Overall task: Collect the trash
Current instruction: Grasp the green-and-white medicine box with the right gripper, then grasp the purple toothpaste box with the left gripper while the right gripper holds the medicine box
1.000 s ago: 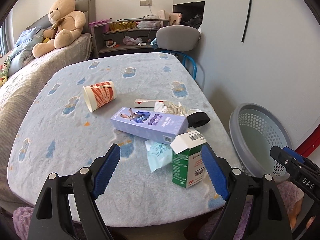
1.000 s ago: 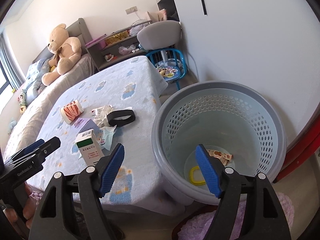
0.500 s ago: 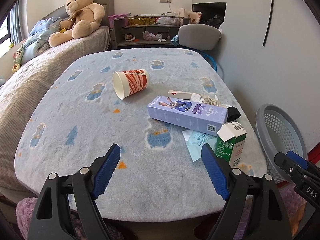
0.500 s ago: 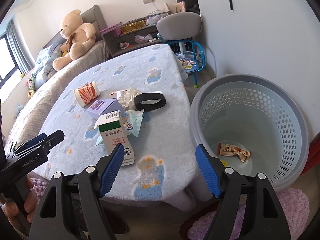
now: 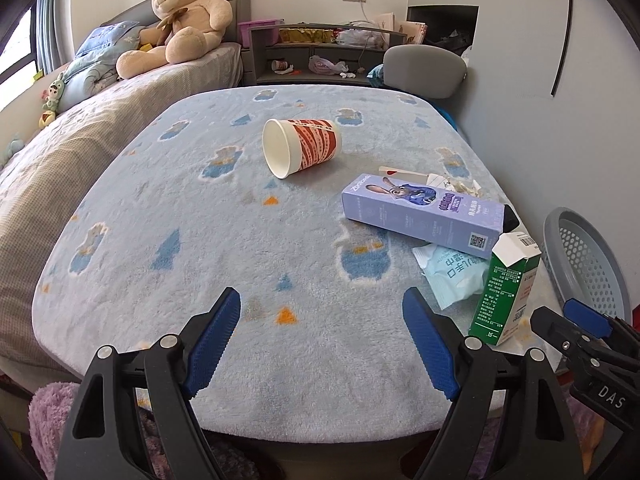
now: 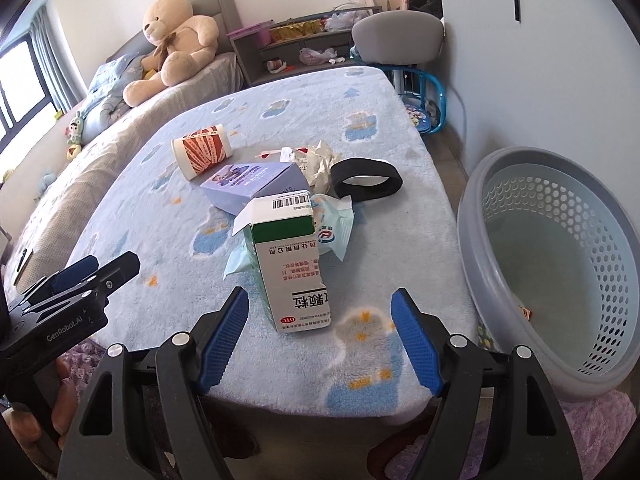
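The right hand-held gripper stands wide open and empty, just short of the green box upright near the bench edge. The left hand-held gripper is likewise wide open, holding nothing, over bare cover. Beyond the box lie a wrapper, purple carton, black band and cup. The basket stands right of the right hand-held gripper.

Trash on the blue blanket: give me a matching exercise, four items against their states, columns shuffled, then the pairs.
Items:
1. paper cup
2. green and white carton
3. purple box
4. black band

States:
A. stands upright, top flap open
B. lies flat, cartoon rabbit printed on it
C. on its side, open mouth showing
D. an open loop lying on the blanket

Pairs: 1-C, 2-A, 3-B, 4-D
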Demonstrator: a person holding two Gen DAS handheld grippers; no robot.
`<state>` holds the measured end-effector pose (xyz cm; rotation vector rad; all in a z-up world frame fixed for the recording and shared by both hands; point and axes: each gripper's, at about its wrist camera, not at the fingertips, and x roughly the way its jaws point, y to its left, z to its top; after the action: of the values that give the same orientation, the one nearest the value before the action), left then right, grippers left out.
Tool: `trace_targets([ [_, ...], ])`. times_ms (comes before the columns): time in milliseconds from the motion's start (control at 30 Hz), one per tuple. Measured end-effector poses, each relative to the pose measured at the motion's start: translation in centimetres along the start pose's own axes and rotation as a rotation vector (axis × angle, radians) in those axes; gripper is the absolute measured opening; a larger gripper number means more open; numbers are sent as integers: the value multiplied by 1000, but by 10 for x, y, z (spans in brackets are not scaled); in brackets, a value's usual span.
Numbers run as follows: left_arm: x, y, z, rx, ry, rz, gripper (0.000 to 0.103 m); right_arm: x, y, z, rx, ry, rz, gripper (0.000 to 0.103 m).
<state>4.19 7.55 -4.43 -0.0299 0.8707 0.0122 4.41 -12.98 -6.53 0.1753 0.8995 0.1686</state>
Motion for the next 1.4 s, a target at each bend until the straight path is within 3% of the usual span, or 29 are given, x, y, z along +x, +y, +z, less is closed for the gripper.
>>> trace_targets([
  [433,8,9,-4,-24,22,-20,80,31,23,6,-41,28,-22,72],
  [600,8,11,-5,-27,22,-27,80,40,26,8,-46,42,-31,66],
  [800,9,12,-6,-32,25,-31,80,46,30,7,-62,57,-45,49],
  [967,9,12,-7,-32,30,-35,80,44,29,7,-58,54,-32,41],
  [1400,0,-1,-11,-24,37,-61,80,14,18,2,-53,23,-9,41],
])
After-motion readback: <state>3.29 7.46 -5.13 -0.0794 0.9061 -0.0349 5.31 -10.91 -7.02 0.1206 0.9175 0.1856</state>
